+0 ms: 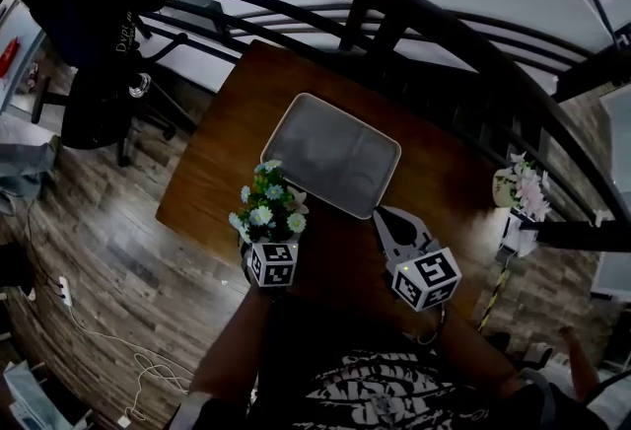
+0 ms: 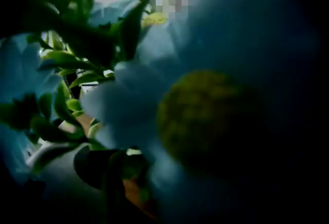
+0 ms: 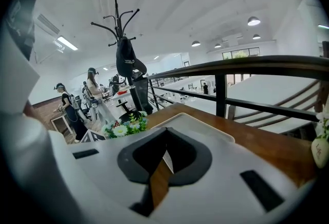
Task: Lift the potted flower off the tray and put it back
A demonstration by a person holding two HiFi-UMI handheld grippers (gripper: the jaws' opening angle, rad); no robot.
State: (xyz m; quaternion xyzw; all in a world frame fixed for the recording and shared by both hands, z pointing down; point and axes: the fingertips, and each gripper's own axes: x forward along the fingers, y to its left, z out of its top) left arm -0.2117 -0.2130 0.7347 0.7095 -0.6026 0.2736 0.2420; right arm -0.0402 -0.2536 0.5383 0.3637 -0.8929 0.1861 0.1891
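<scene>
Here the potted flower (image 1: 268, 206) is off the tray (image 1: 330, 154), blooms hiding the left claw (image 1: 268, 243) (its grip cannot be told), while the right claw (image 1: 380, 214) is closed, empty.

The potted flower (image 2: 128, 110) fills the frame, blurred and close. Its largest bloom is pale blue with a yellow-green centre (image 2: 205, 115). Green leaves (image 2: 61, 57) crowd left of that bloom, and a sliver of orange-brown counter (image 2: 135, 192) shows below it. Petals cover the jaws.
</scene>
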